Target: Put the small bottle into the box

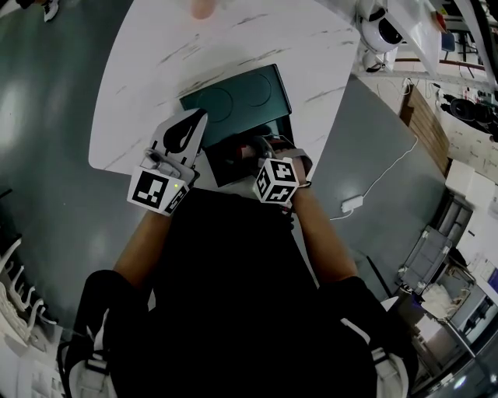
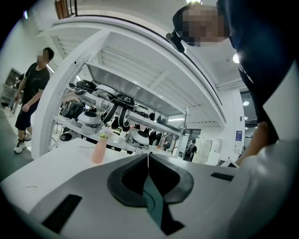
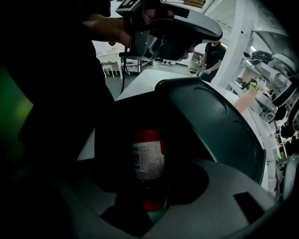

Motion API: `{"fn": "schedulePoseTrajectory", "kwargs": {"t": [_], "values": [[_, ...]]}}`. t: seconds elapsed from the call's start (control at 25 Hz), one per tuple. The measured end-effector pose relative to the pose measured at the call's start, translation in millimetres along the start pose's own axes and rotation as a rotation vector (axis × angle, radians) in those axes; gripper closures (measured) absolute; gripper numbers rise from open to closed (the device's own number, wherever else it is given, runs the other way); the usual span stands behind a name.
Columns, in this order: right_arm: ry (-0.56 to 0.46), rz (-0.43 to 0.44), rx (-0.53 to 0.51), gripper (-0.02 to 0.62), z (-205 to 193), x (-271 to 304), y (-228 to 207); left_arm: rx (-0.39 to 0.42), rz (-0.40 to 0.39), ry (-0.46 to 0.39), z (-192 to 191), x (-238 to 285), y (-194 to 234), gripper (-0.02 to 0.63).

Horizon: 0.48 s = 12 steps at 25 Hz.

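A small red bottle (image 3: 148,158) with a white label stands upright between the jaws of my right gripper (image 3: 149,177), which is shut on it. In the head view this gripper (image 1: 257,149) reaches down into the dark green box (image 1: 226,167), and the bottle is hidden there. The box's lid (image 1: 237,99) stands open behind it and fills the right of the right gripper view as a lid (image 3: 215,121). My left gripper (image 1: 185,134) hovers beside the box's left edge, jaws shut on nothing. In its own view the left gripper (image 2: 148,158) has its tips meeting.
The box sits near the front edge of a white marble table (image 1: 156,70). A pink vase (image 1: 202,8) stands at the table's far edge. A white charger with a cable (image 1: 352,204) lies on the floor to the right. A person (image 2: 30,93) stands far off at the left.
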State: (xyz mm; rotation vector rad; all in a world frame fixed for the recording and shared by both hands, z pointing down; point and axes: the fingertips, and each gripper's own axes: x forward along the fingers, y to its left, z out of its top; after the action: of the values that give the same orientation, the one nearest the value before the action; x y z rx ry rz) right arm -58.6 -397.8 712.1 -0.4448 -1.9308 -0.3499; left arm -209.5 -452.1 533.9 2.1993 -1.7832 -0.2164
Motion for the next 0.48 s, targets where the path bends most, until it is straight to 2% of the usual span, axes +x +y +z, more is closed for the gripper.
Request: {"fn": "schedulePoseTrajectory", "kwargs": {"t": [0.48], "values": [[-0.016,0.028,0.013,0.348,1.5,7.3,0.6,0.020,-0.011,-0.005,4.8,-6.8,-8.0,0.586]]}}
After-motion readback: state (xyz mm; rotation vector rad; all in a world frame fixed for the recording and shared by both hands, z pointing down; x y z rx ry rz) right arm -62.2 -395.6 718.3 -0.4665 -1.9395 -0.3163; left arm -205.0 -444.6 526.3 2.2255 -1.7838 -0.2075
